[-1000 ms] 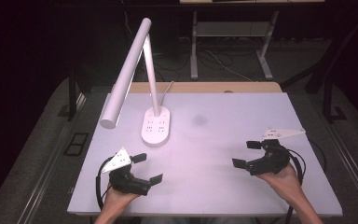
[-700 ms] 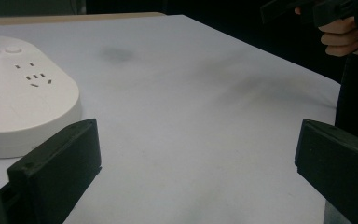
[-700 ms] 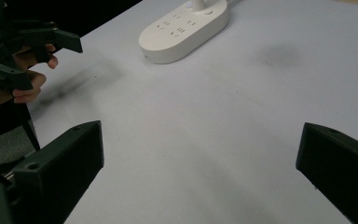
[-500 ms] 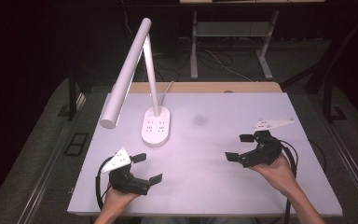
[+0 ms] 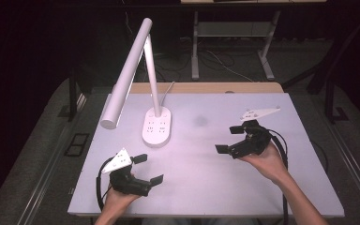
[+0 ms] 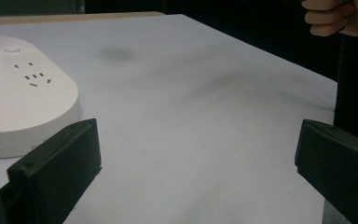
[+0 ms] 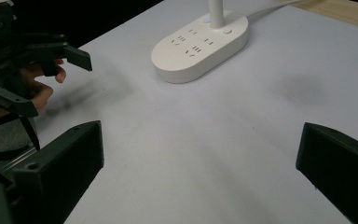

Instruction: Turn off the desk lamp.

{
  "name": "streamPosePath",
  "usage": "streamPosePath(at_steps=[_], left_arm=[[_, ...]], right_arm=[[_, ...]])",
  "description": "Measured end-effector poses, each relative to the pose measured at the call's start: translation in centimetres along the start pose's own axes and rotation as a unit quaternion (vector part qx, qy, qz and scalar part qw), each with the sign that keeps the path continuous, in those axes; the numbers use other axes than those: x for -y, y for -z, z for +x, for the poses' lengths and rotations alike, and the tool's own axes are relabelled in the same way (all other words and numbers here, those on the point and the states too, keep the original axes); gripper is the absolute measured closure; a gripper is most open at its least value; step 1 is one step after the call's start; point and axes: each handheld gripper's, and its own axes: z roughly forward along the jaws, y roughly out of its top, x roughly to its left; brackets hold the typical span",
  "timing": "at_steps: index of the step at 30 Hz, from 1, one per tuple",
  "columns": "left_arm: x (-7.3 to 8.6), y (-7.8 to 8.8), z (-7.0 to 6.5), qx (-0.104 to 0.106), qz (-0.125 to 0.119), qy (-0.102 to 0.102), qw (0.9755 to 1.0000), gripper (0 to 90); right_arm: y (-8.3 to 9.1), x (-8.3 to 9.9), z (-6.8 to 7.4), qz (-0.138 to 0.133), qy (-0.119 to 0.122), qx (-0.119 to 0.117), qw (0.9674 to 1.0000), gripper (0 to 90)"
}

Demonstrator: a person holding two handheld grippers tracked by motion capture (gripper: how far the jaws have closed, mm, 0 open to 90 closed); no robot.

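I hold both grippers, left (image 5: pixel 148 168) and right (image 5: pixel 229 139), jaws released, near the lamp (image 5: pixel 157 126) on the table (image 5: pixel 201 178)

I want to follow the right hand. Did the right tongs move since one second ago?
Yes. In the high view the right tongs moved forward and slightly left, closer to the lamp base, which stayed in place on the table.

lab-like recording space, white table (image 5: pixel 262 187), desk lamp (image 5: pixel 131 70), dark surroundings
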Motion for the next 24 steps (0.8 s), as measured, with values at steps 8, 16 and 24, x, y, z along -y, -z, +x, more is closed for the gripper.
streamPosePath(at_steps=[8,16,24], left_arm=[[0.0,0.3,0.1,0.000,-0.005,0.000,1.0000,0.0],[0.0,0.3,0.1,0.000,-0.006,0.004,1.0000,0.0],[0.0,0.2,0.1,0.004,-0.004,0.003,1.0000,0.0]], right_arm=[[-1.8,-1.8,0.1,0.007,0.014,-0.009,0.9998,0.7],[-3.9,-3.1,0.1,0.021,0.025,-0.013,0.9994,0.7],[-5.1,-3.8,-0.1,0.023,0.027,-0.015,0.9992,0.7]])
